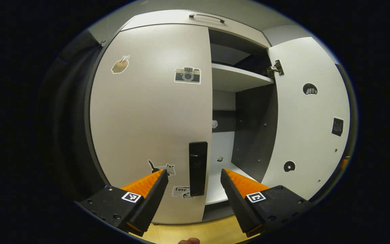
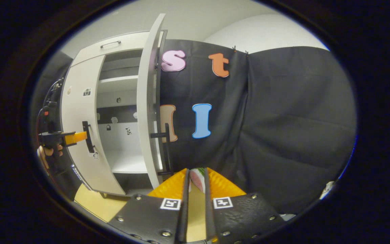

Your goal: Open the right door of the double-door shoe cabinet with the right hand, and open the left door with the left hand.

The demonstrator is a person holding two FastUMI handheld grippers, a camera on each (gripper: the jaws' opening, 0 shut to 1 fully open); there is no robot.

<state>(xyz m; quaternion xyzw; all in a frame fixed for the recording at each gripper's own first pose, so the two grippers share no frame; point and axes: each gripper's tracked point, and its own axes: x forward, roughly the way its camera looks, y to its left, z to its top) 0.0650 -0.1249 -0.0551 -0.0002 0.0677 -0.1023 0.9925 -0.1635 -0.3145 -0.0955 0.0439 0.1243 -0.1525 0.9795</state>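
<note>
White right door stands open; your right tongs sit nearly clenched, empty. Left door is shut; your released left tongs flank its black handle

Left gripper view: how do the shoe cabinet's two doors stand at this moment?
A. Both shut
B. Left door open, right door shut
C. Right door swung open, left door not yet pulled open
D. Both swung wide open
C: the right door stands swung out, baring the shelves, while the left door still covers its half, its black handle ahead of the open left hand-held gripper.
</note>
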